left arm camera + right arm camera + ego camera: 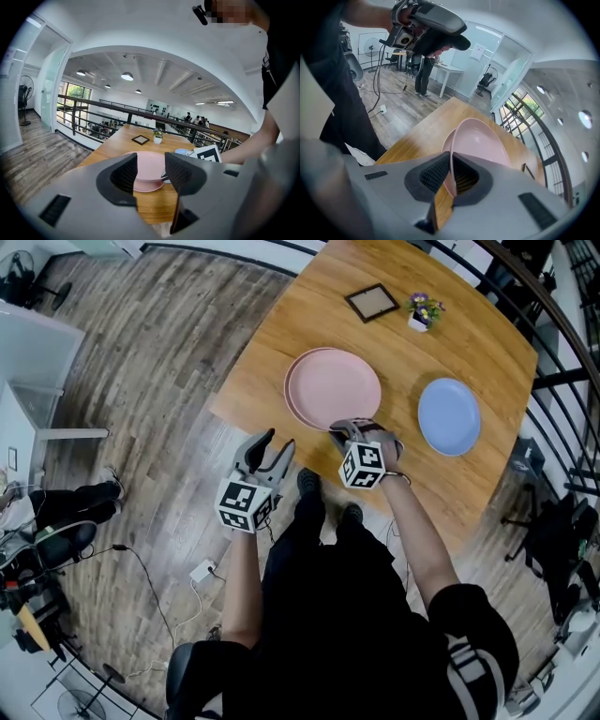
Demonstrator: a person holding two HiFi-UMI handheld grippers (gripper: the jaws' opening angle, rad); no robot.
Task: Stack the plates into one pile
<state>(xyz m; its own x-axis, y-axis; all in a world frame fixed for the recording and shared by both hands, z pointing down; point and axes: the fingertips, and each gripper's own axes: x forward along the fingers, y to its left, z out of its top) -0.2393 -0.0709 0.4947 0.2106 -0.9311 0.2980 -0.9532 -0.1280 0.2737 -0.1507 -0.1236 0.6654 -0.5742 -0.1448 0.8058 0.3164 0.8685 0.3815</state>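
Already our right gripper (451,171) pinches the near rim of the upper pink plate (336,381), tilted just over the lower pink plate (290,401). Our left gripper (150,164) hangs spread and empty, short of that lower plate. The blue plate (449,415), well apart to its right, is not yet stacked.

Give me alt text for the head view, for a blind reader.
The right gripper clamps the near rim of a round pink plate, over a second pink plate on a wooden table. A round blue plate lies apart to the right; the left gripper is open, off the table.
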